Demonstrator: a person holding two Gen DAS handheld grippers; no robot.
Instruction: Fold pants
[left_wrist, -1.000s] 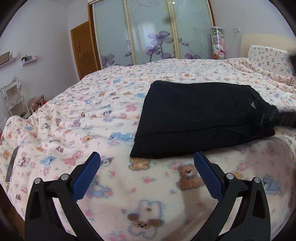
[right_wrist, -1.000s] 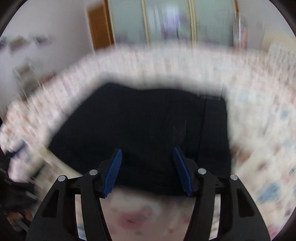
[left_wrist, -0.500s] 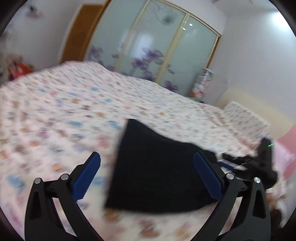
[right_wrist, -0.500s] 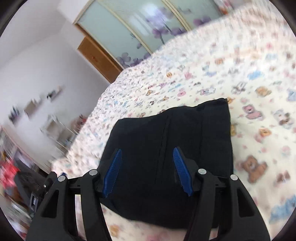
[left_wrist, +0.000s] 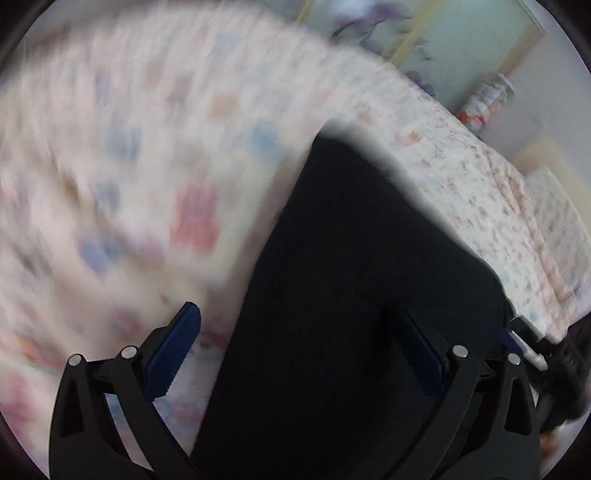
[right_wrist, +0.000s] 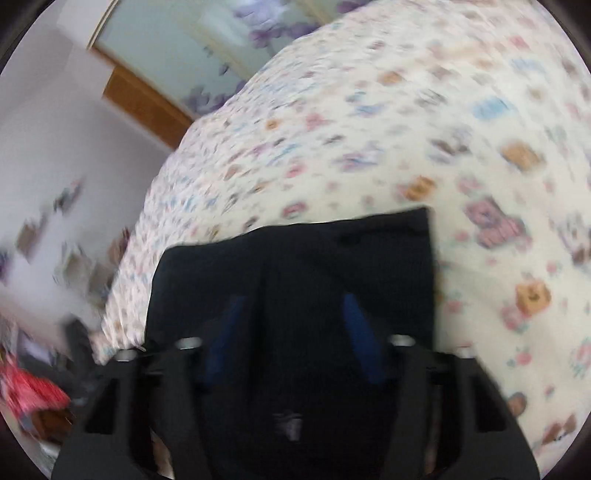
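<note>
The black pants (left_wrist: 354, 280) lie folded into a flat rectangle on the bed; they also show in the right wrist view (right_wrist: 314, 266). My left gripper (left_wrist: 299, 343) is open and empty, low over the folded pants' left edge. My right gripper (right_wrist: 291, 332) is open and empty, right above the pants near their front edge. The right gripper shows at the far right of the left wrist view (left_wrist: 524, 347). Both views are blurred by motion.
The bed (right_wrist: 461, 122) is covered by a cream blanket with a cartoon bear print. A pillow (left_wrist: 554, 206) lies at the head. A sliding wardrobe with floral glass doors (left_wrist: 461, 40) and a wooden door (right_wrist: 144, 103) stand behind.
Both grippers have tilted and moved down closer over the folded pants. The pants have not changed shape. Both stay open.
</note>
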